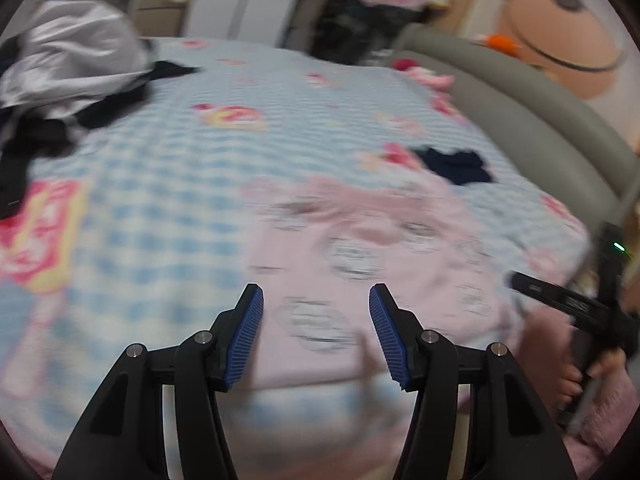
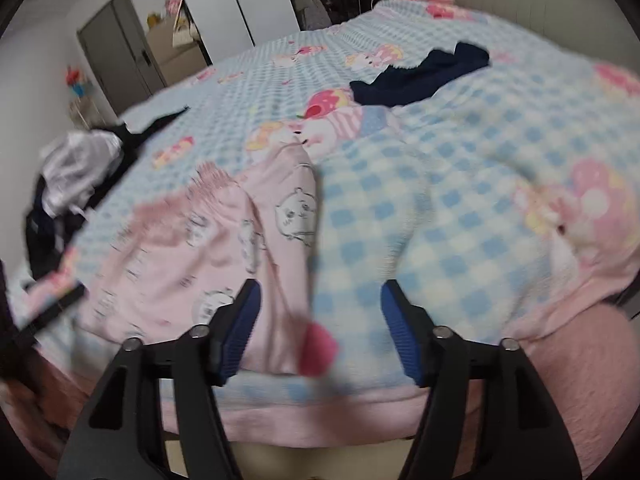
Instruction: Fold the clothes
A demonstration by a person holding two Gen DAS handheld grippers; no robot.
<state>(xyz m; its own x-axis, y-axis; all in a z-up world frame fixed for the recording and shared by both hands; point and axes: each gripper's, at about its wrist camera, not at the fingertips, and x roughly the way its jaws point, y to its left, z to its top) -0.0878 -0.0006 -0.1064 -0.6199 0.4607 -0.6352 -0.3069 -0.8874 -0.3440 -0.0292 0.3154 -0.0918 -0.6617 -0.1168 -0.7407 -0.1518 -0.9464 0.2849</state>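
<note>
Nearest me, my left gripper [image 1: 316,300] and right gripper [image 2: 320,300] both hang with jaws released, grasping nothing. Just beyond lie pink pyjamas [image 2: 224,240] on the checked bed [image 1: 160,160]; farther off, a dark garment [image 2: 420,76].

Soft, seemingly fleecy checked blanket [image 2: 460,200]

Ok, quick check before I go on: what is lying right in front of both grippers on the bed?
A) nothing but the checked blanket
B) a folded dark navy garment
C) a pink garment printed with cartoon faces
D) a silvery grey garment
C: the pink garment lies flat on the checked blanket just ahead of the left gripper and the right gripper, while the dark navy garment and silvery garment lie farther off.
</note>
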